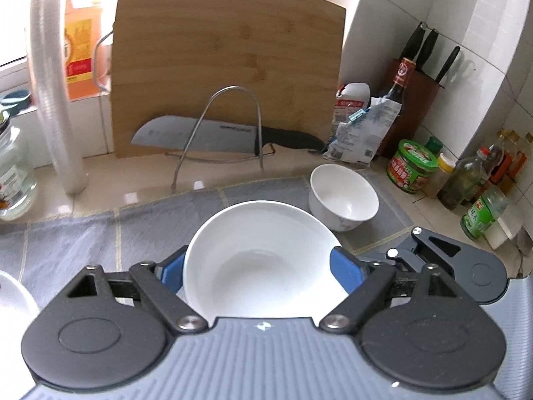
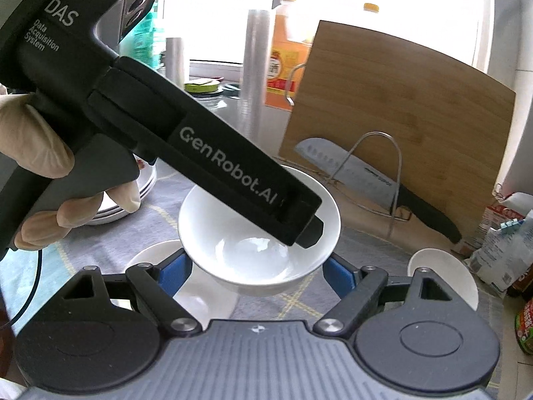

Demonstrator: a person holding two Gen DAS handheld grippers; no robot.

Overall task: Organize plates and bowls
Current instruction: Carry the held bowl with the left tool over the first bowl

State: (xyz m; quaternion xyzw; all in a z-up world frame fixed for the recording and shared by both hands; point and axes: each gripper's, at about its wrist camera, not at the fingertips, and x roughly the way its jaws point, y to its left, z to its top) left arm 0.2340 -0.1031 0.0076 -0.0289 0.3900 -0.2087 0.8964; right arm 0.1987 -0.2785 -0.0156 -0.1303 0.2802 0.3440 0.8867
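Observation:
My left gripper (image 1: 263, 266) is shut on a white bowl (image 1: 263, 260), its blue pads (image 1: 346, 268) against both sides, and holds it above the grey mat (image 1: 83, 243). The same bowl (image 2: 256, 250) shows in the right wrist view, lifted, with the left gripper's black body (image 2: 213, 163) across it. My right gripper (image 2: 256, 276) is open and empty just below that bowl. A smaller white bowl (image 1: 343, 196) stands on the mat at the right; it also shows in the right wrist view (image 2: 446, 273). Another white dish (image 2: 186, 286) lies under the right gripper. Stacked plates (image 2: 133, 196) sit at the left.
A bamboo cutting board (image 1: 226, 66) leans at the back with a knife (image 1: 213, 133) and a wire rack (image 1: 233, 126) before it. Bags (image 1: 363, 126), bottles and jars (image 1: 413, 166) and a knife block (image 1: 419, 100) crowd the right corner. A glass jar (image 1: 13, 173) stands left.

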